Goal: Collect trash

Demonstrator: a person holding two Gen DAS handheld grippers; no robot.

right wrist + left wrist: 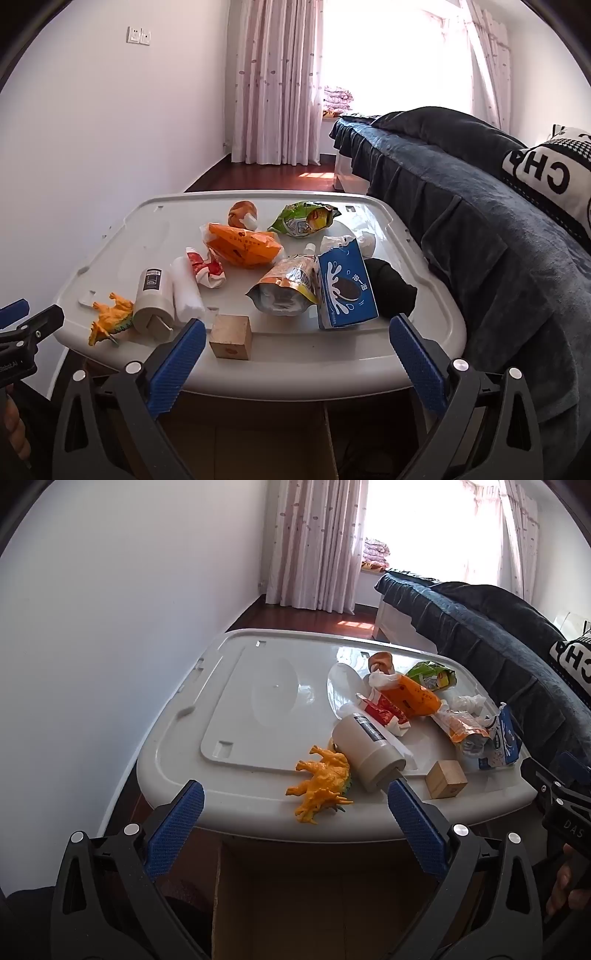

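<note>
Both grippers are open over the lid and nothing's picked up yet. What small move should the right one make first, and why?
Probably ease the right gripper forward and down toward the blue cookie box. Its jaws stand open and empty, the box stands nearest its right finger at the lid's front edge, and it looks like trash, unlike the wooden block beside it.

On the bin lid (122, 240), my wooden block (231, 334) sits at the near edge, the toy dinosaur (110, 317) left of it, the cookie box (345, 284) right, wrappers behind.
</note>
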